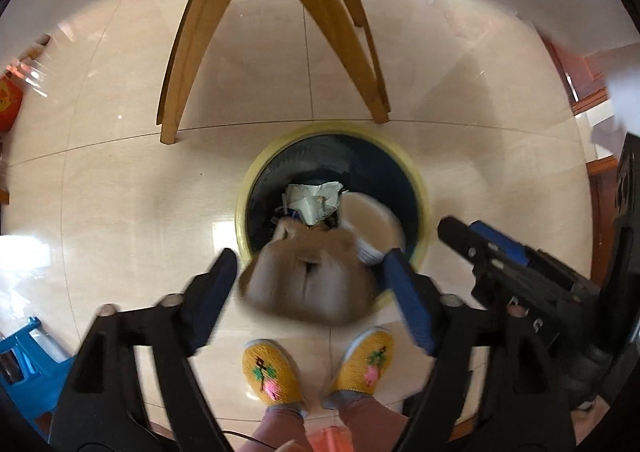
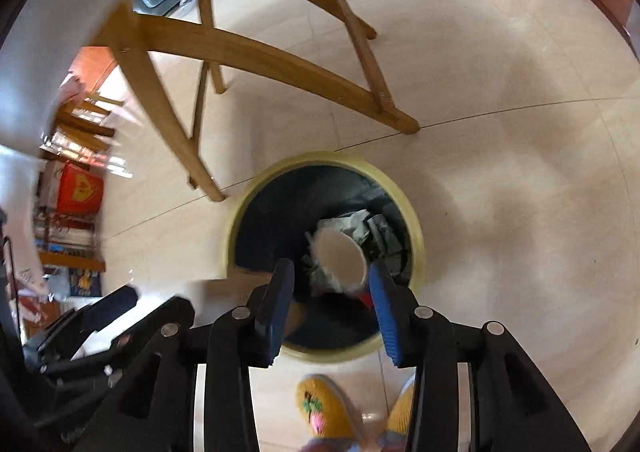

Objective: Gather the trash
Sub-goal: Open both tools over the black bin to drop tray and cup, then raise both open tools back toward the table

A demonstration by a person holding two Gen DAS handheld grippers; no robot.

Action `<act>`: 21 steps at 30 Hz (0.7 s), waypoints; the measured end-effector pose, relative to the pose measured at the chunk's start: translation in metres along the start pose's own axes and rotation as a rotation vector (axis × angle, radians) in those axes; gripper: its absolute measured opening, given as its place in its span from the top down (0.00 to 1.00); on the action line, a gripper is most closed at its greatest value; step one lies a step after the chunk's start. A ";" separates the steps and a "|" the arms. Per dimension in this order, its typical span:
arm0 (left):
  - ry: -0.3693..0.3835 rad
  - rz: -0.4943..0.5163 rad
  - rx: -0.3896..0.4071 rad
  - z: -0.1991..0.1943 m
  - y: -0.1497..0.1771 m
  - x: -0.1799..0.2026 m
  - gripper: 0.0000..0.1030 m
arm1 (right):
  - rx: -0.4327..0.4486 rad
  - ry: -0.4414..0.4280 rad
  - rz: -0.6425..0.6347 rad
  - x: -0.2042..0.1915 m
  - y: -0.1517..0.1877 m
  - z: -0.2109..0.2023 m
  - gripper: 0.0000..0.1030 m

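A round trash bin with a yellow rim and a dark liner stands on the floor below both grippers. Crumpled white paper lies inside it. A paper cup lies tilted in the bin, mouth up. A blurred brown crumpled bag hangs over the bin's near rim, between the spread fingers of my left gripper, which is open. My right gripper is open above the bin, the cup showing below its gap. Each gripper also shows in the other view: right gripper, left gripper.
A wooden table's legs stand just beyond the bin. A person's feet in yellow slippers are right behind it. A blue stool is at the left. Red boxes and shelves line the wall.
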State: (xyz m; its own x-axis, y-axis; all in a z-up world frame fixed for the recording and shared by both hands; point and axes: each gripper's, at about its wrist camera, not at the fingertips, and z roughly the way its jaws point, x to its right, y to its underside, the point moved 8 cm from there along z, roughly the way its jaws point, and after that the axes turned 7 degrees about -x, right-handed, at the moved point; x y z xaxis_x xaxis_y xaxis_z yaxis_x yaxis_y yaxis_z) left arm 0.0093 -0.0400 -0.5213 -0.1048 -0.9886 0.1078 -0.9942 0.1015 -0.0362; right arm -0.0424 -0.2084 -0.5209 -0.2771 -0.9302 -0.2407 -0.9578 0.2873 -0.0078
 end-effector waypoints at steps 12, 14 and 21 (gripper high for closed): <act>-0.058 -0.004 0.104 -0.032 -0.003 -0.018 0.21 | 0.049 0.041 -0.093 -0.016 0.008 -0.025 0.61; -0.054 -0.018 0.116 -0.047 -0.004 -0.020 0.21 | 0.063 0.043 -0.113 -0.022 0.011 -0.044 0.61; -0.044 -0.049 0.133 -0.116 -0.004 -0.022 0.21 | 0.080 0.033 -0.143 -0.046 0.014 -0.112 0.61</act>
State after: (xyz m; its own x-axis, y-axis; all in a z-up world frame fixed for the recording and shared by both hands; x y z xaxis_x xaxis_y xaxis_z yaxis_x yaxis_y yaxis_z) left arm 0.0123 -0.0061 -0.4086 -0.0521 -0.9962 0.0695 -0.9857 0.0401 -0.1637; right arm -0.0516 -0.1871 -0.4015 -0.1424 -0.9694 -0.2000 -0.9788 0.1680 -0.1175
